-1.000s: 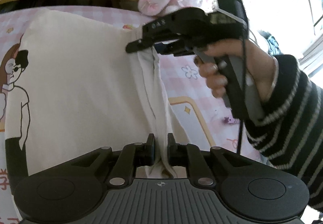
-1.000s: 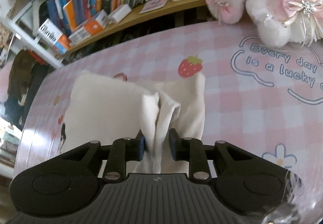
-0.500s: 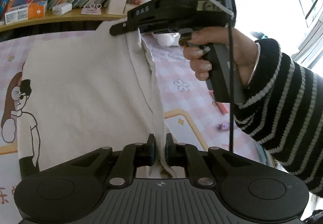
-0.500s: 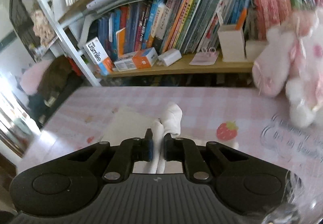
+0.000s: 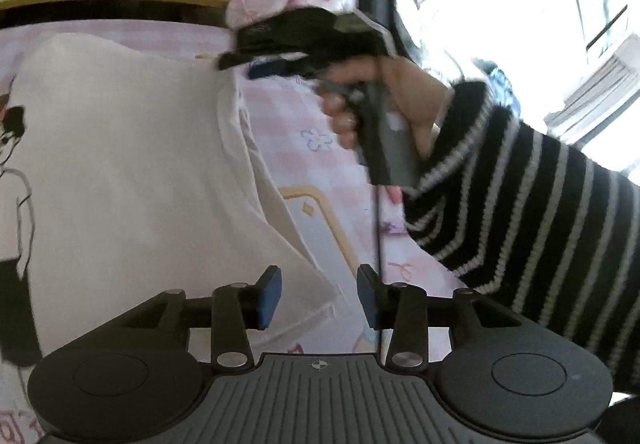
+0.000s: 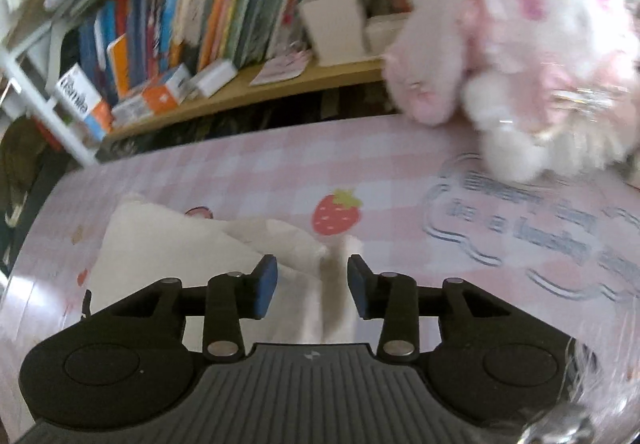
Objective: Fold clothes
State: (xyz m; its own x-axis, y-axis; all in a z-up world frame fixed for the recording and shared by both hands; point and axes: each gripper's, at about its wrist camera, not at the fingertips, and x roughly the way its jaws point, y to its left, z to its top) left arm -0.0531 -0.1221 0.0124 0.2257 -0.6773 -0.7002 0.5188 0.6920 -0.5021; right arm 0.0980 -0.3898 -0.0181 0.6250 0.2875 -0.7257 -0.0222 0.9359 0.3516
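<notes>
My left gripper (image 5: 318, 296) and right gripper (image 6: 312, 290) have both just been opening, and the cream T-shirt (image 5: 132, 172) lies released on the pink checked tablecloth (image 6: 280, 172), its folded edge between and below each set of pads. It looks light, limp cotton with a printed cartoon, so I'd pinch doubled hems or corners.
</notes>
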